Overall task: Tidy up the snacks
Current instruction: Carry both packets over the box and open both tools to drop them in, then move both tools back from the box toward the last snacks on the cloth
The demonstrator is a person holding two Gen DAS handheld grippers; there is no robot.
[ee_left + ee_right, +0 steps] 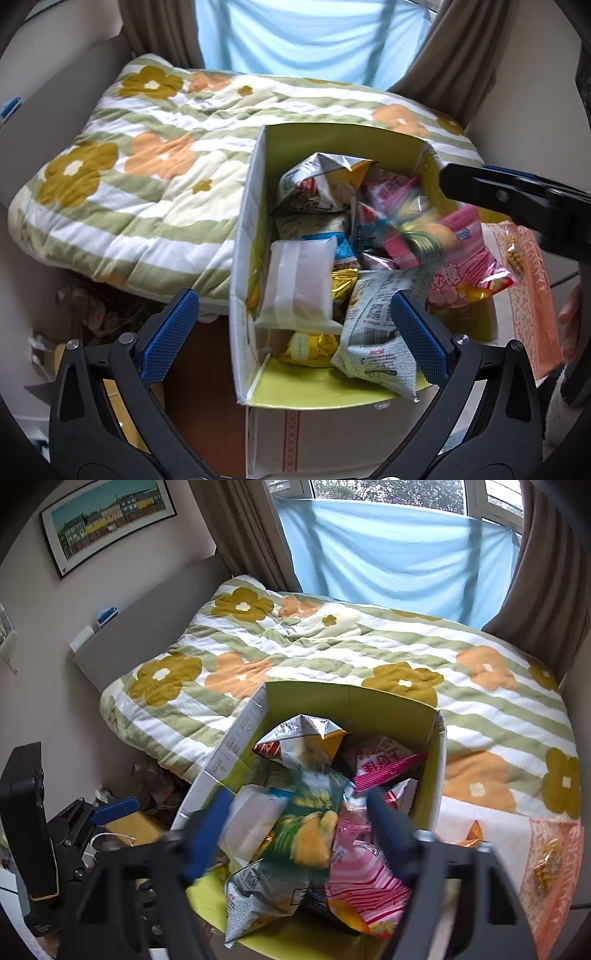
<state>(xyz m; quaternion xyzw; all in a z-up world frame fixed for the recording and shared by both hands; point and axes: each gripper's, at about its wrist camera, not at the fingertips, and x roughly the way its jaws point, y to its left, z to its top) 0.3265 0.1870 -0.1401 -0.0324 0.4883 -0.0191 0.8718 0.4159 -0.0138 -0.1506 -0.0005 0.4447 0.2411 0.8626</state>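
snacks [369, 258] fill a cardboard box [247, 236] against the flowered quilt [147, 166] below a window [388, 494], both claws spread.

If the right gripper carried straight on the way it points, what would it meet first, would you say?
Most likely the green-and-yellow snack bag, blurred between the open right gripper fingers, atop the pile in the box; depth is unclear.

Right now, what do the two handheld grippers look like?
Both match: the left gripper and the right gripper have black plastic frames with triangular cutouts, silver pivot screws, and two fingers faced with blue, finely textured pads. No cables or sleeves show.
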